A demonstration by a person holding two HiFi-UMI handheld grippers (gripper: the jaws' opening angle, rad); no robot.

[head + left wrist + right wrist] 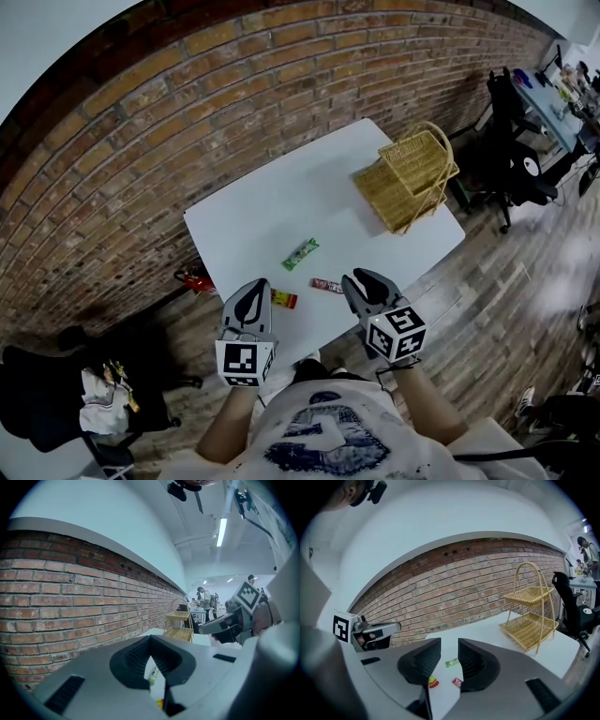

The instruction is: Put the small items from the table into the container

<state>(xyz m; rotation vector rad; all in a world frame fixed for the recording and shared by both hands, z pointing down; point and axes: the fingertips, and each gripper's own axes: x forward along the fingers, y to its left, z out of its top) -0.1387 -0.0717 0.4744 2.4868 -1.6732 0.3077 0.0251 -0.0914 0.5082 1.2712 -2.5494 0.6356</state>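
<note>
White tabletop (281, 202) carries all three snacks: green packet (301, 253), red packet (327, 285), yellow-red packet (283, 299). The wicker basket (408, 178) looks empty, so nothing is done. My left gripper (253, 286) is clenched on nothing; my right gripper (360, 277) stands parted, empty.

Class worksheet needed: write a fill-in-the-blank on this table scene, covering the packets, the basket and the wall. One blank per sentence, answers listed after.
On the white table lie ___ small packets.
The wicker basket has ___ tiers.
The wall behind the table is built of ___.
The packet lying farthest from the person is coloured ___.
Missing words: three; two; brick; green.
</note>
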